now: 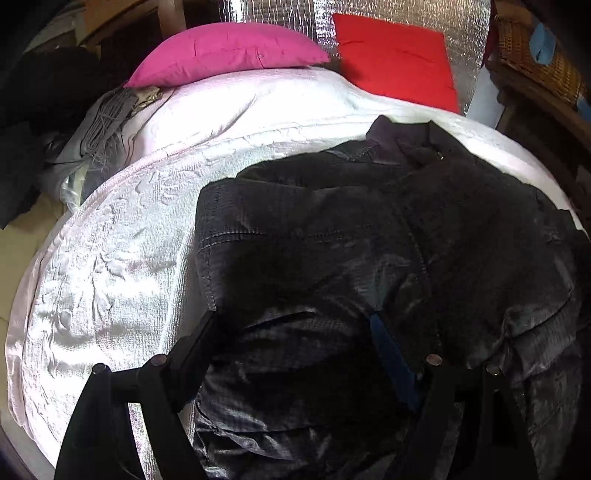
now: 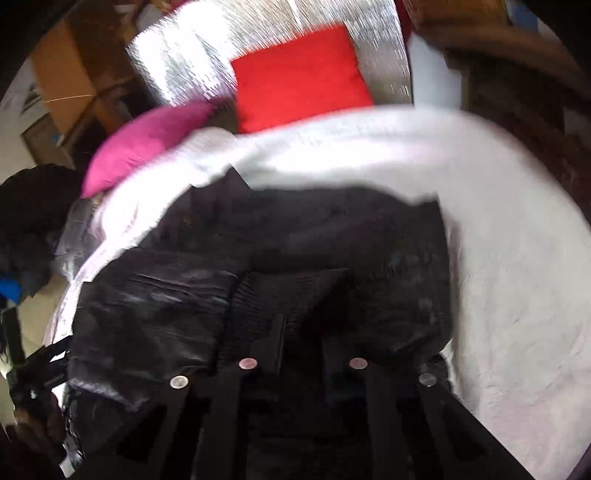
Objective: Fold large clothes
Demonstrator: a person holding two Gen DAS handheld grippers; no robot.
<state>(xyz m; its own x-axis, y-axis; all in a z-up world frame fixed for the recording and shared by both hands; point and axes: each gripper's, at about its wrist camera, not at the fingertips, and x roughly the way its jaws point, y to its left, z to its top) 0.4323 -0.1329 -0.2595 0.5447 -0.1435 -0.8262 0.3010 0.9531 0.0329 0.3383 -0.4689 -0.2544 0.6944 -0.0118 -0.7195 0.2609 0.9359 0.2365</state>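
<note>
Between and ahead of left gripper [image 1: 291, 339] fingers: dark grey quilted jacket [image 1: 369, 258], glossy, creased, lying flat on white bedspread [image 1: 110, 266]; collar at far end. Fingers spread wide, jacket fabric under them. Right gripper [image 2: 301, 332] fingers narrowly apart over ribbed black hem [image 2: 266, 295]; whether pinching it, cannot tell — view blurred. Beyond jacket: pink pillow [image 1: 229, 51], red pillow [image 1: 399, 59].

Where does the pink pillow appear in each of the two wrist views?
Left wrist view: the pink pillow lies at top centre-left, on the far end of the white cover.
Right wrist view: it is at the upper left, blurred, smaller.
Shared landmark: the red pillow sits just to its right, against the silver sheet.
</note>
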